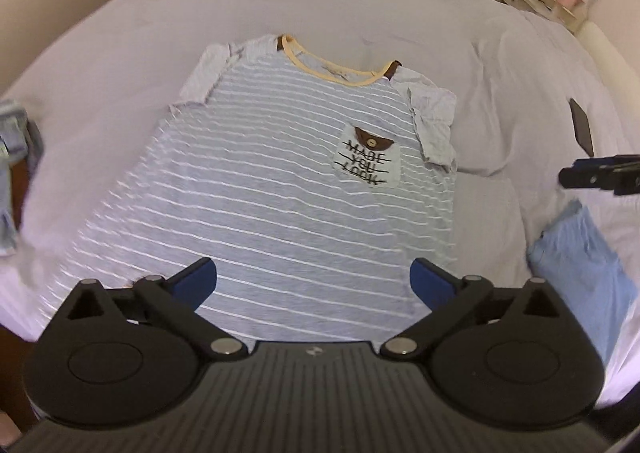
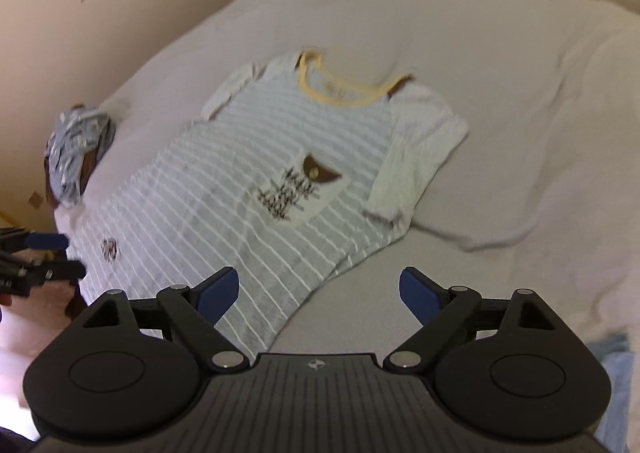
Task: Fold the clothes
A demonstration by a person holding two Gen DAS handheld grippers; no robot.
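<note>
We are hovering both grippers, left gripper (image 1: 313, 281) and right gripper (image 2: 319, 291), fingers wide and empty, over the grey white-striped cotton T-shirt (image 1: 272, 181) lying flat on the bed (image 1: 360, 5), ready for gripping its hem.

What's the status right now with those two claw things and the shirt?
Left gripper open, right gripper open, both empty above the hem. Grey white-striped T-shirt with yellow collar flat, face up, unfolded on the pale bedsheet. Light blue folded cloth beside it, clear.

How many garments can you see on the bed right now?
3. The striped T-shirt lies spread flat mid-bed; a folded light blue garment sits at its right; a crumpled grey patterned one hangs at the left edge. Others may lie outside view.
</note>
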